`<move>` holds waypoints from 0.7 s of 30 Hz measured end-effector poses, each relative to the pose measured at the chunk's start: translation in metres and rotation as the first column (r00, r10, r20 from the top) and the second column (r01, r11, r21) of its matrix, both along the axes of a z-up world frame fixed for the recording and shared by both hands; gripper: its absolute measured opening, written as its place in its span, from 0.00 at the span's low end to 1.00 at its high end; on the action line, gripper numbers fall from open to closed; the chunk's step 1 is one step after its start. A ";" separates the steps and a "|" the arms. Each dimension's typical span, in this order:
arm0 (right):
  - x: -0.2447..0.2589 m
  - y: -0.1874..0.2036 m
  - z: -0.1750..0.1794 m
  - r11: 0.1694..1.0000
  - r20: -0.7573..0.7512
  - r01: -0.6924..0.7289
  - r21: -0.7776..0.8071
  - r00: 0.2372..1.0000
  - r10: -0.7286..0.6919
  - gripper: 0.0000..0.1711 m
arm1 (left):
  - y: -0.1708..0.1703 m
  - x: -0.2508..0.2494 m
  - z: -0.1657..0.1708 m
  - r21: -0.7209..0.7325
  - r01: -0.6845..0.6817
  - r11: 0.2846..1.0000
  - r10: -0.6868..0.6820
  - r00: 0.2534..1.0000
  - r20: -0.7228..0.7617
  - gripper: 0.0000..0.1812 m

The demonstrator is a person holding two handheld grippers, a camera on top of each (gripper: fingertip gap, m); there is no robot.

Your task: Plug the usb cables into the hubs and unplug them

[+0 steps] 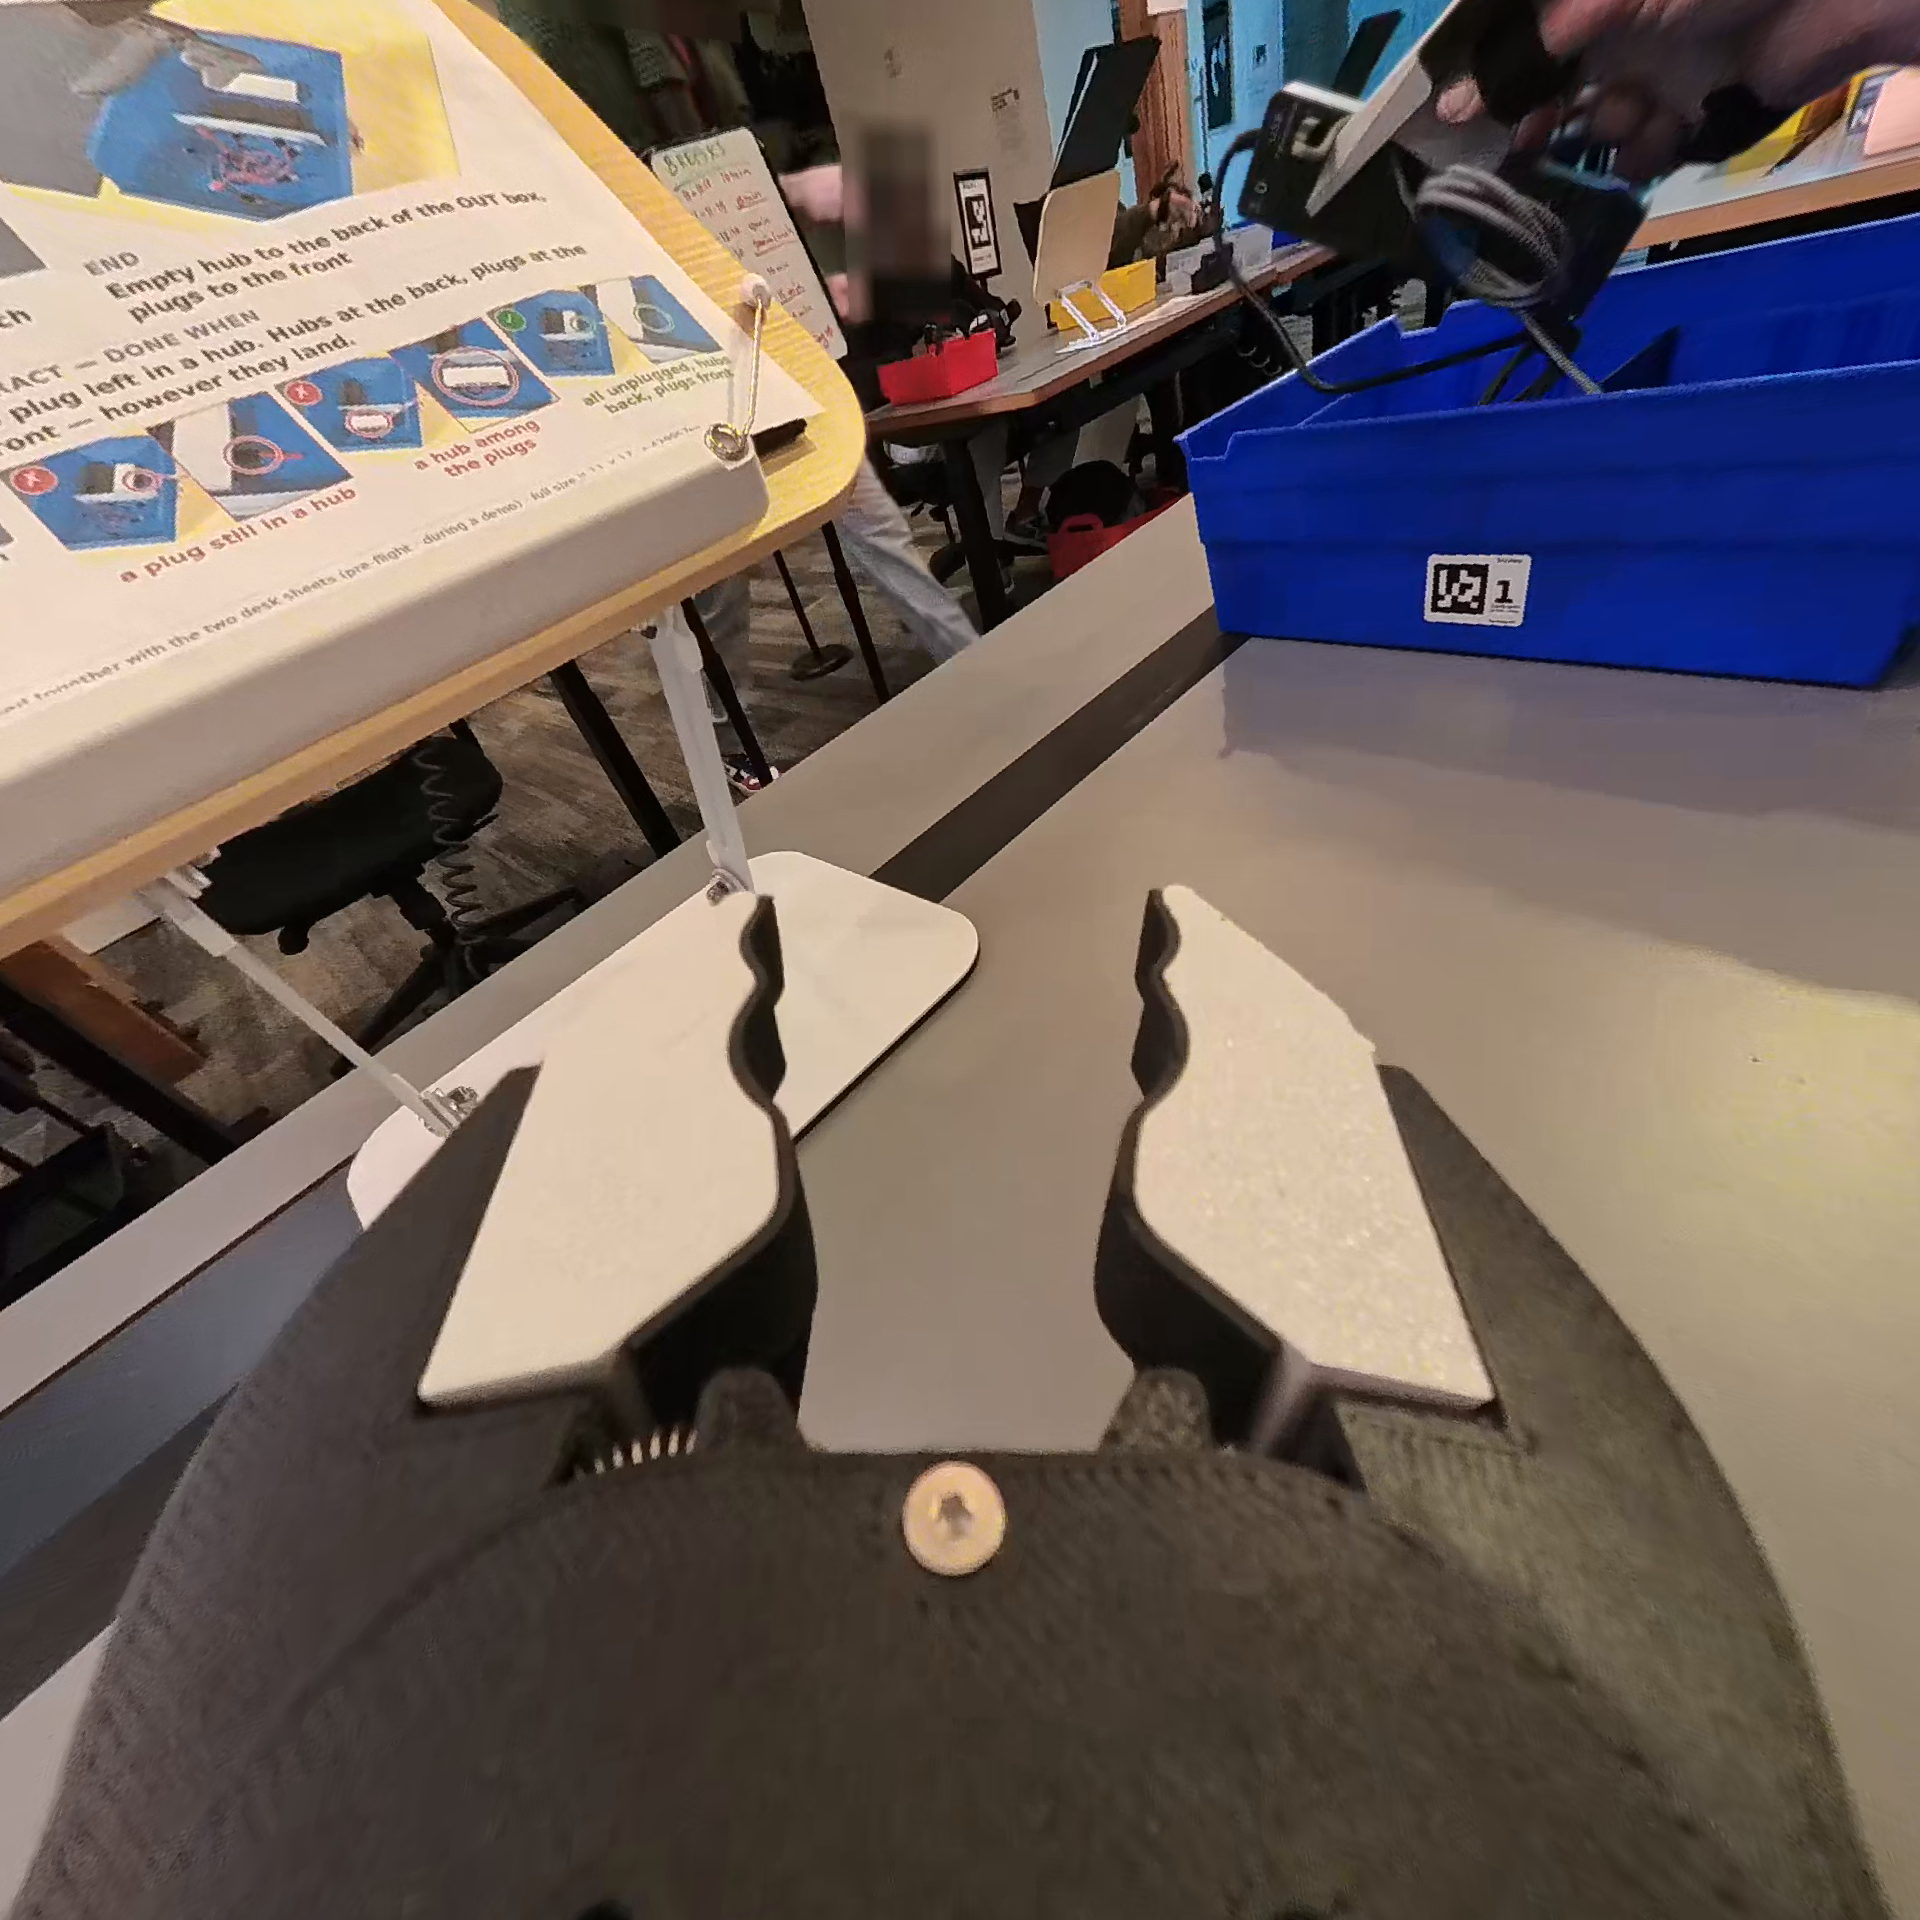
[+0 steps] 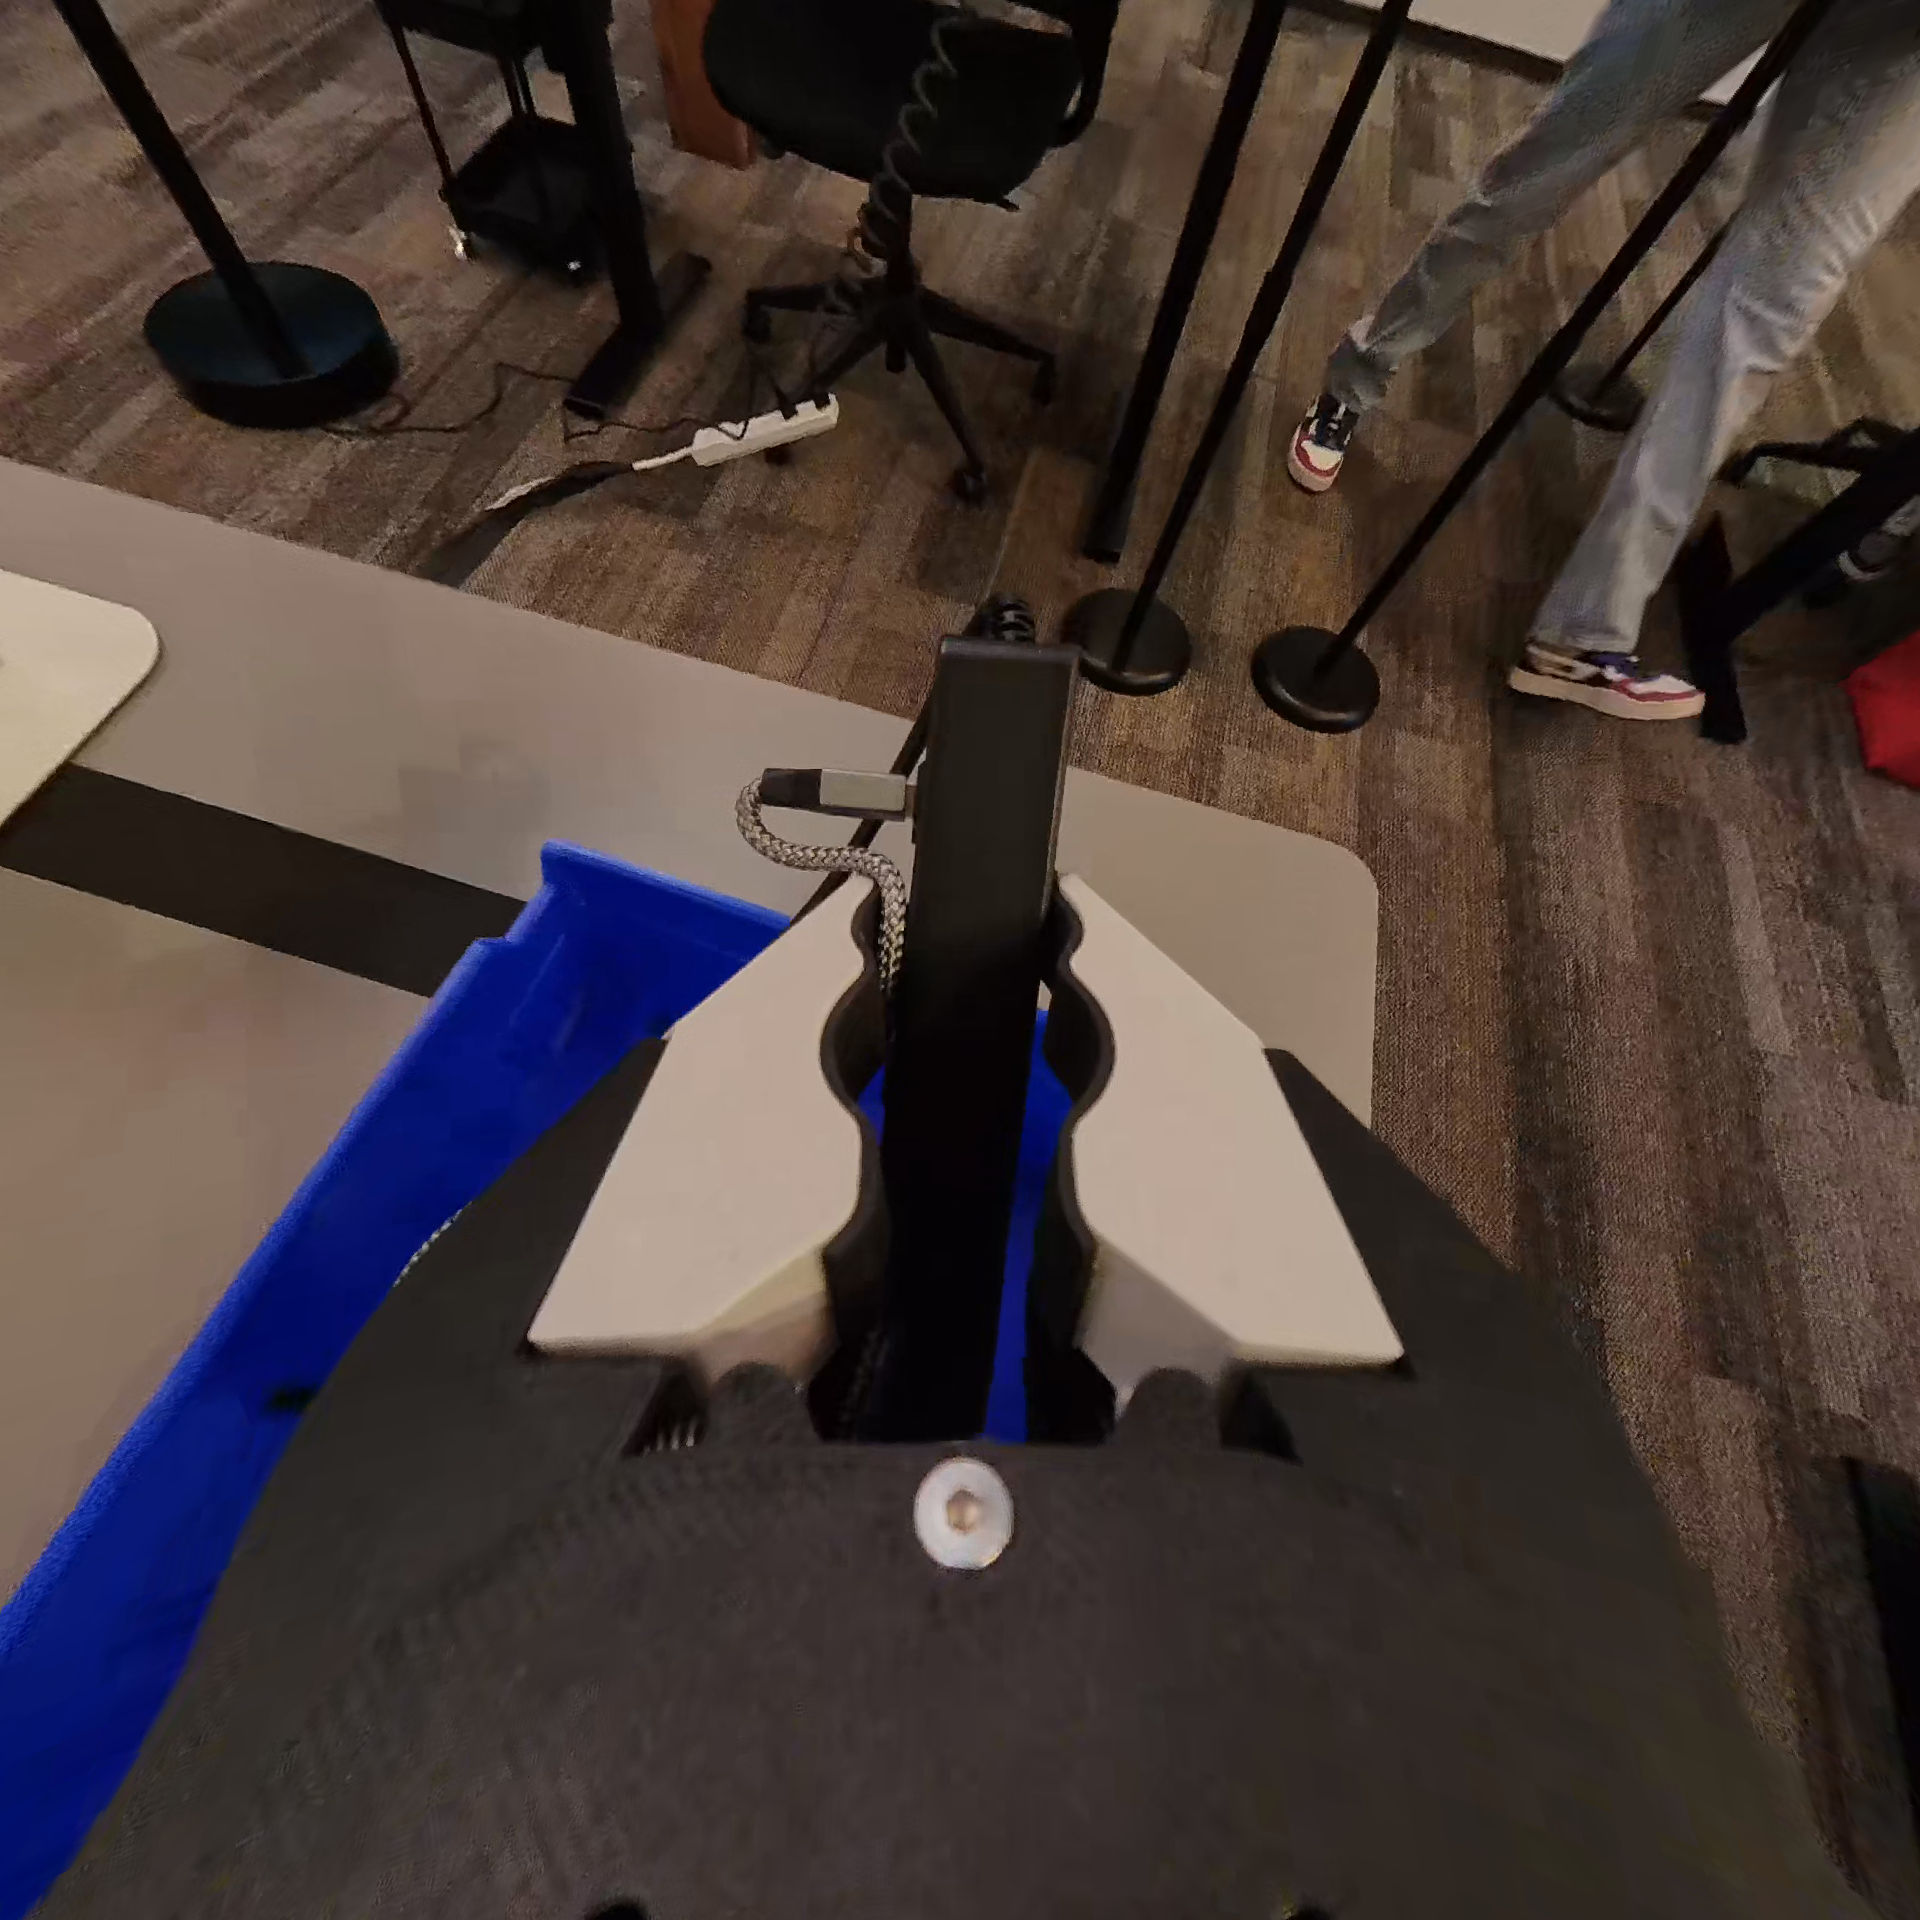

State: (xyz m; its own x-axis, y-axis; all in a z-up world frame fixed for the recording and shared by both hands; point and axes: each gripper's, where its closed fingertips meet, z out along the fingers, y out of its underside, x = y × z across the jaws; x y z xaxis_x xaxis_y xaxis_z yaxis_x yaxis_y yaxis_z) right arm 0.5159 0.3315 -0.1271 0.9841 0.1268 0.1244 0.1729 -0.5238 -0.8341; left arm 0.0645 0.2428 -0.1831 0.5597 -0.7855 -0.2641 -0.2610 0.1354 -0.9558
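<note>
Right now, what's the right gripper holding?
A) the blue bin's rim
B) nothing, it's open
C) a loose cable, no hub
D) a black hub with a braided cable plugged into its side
D: the right gripper is shut on the black hub, and a grey braided cable has its plug seated in the hub's left side, above the blue bin.

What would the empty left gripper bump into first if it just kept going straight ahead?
Probably nothing on the table. The left gripper, jaws open and empty, points across bare grey table, between the white stand base and the blue bin. Past the table edge lies open room, though depth is hard to judge.
</note>
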 end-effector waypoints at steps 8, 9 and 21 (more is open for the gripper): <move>-0.023 -0.008 -0.047 0.979 0.142 -0.193 -0.072 0.969 0.202 0.14 | 0.001 0.002 -0.007 -0.008 0.004 1.000 -0.004 1.000 -0.016 0.36; -0.026 -0.010 -0.052 0.973 0.152 -0.218 -0.078 0.962 0.228 0.15 | 0.001 0.002 -0.008 -0.008 0.004 1.000 -0.004 1.000 -0.019 0.36; -0.041 -0.040 -0.133 0.799 0.387 -0.318 -0.510 0.745 0.543 0.14 | -0.003 0.008 -0.016 0.008 0.020 1.000 -0.019 0.998 -0.063 0.36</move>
State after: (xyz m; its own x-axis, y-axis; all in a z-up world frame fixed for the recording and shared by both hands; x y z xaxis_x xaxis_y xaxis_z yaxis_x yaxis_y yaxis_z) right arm 0.4746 0.2918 -0.2599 0.6200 0.6679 0.4118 0.7844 -0.5391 -0.3067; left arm 0.0727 0.2397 -0.1992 0.5264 -0.7935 -0.3053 -0.3179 0.1493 -0.9363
